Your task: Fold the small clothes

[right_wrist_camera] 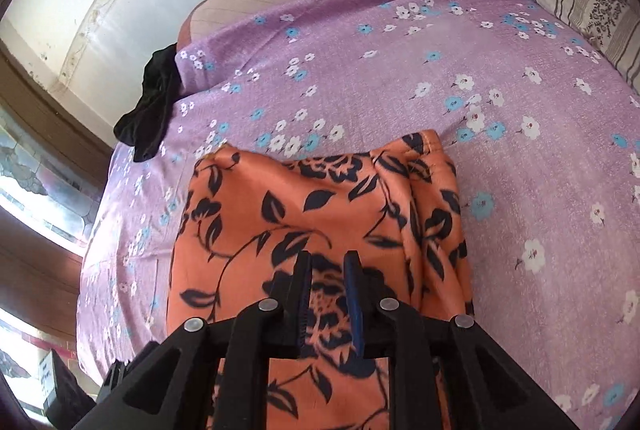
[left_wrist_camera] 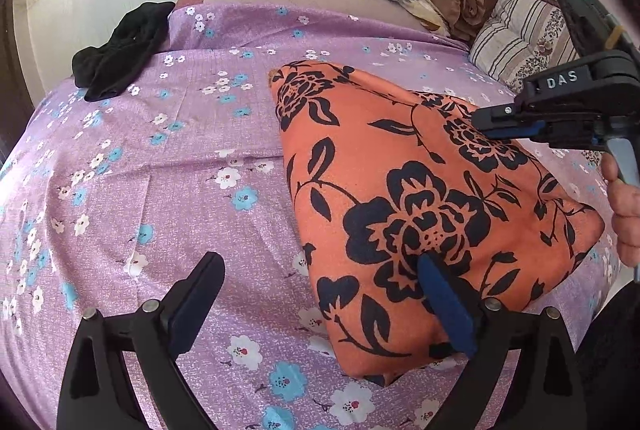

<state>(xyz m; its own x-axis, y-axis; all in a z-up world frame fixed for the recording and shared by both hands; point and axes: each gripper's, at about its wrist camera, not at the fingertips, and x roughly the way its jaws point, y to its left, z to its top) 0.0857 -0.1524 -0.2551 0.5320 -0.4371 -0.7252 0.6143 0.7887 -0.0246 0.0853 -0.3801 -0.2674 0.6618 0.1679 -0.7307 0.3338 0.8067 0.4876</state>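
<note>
An orange cloth garment with black flower print [left_wrist_camera: 420, 198] lies folded on the bed's purple flowered sheet [left_wrist_camera: 160, 190]. The left gripper [left_wrist_camera: 320, 290] has its fingers spread wide, one blue pad resting on the garment's near part. The right gripper [right_wrist_camera: 328, 282] has its fingers narrow, over the cloth; whether they pinch it I cannot tell. A black crumpled garment [left_wrist_camera: 116, 50] lies at the bed's far edge, well apart.

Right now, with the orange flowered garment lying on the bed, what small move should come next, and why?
Probably close the right gripper on the orange garment edge under it: its jaws straddle the fabric with a narrow gap. The left gripper is wide open, one finger resting on the cloth, so nothing seems gripped yet.
</note>
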